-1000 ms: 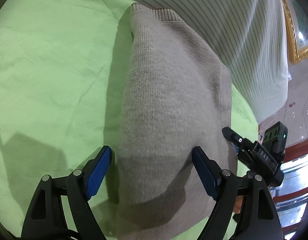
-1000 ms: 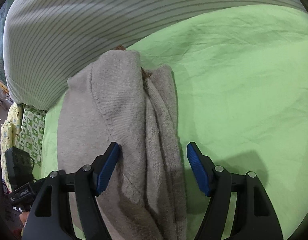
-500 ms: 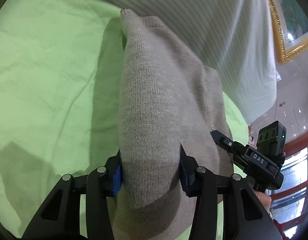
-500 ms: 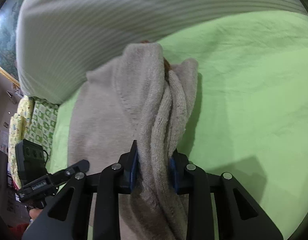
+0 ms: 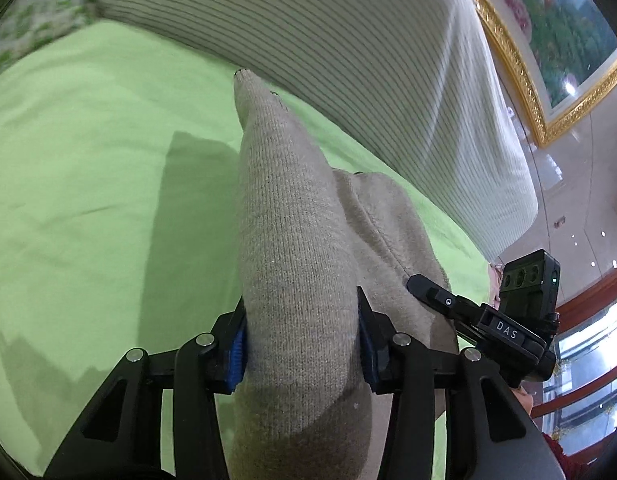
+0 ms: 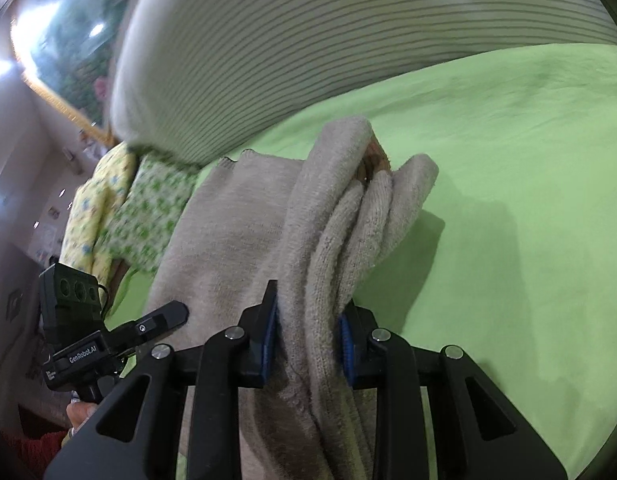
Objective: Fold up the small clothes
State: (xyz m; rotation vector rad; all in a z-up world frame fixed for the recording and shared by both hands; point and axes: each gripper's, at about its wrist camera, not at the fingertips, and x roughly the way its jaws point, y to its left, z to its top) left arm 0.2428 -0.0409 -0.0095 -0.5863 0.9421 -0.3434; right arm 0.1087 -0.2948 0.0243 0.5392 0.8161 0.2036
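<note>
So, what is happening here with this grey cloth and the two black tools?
A person is folding a small beige-grey knitted sweater on a green sheet. The left gripper is clamped on one bunched part of it, and the right gripper is clamped on another, thicker bunch of folds. Both lift the sweater partly off the sheet. A striped pillow lies behind.

It looks like a home, probably a living room: a gilt-framed landscape painting hangs on the wall, the polished floor reflects ceiling lights, and a green sheet with a patterned cloth beside it covers the surface.
</note>
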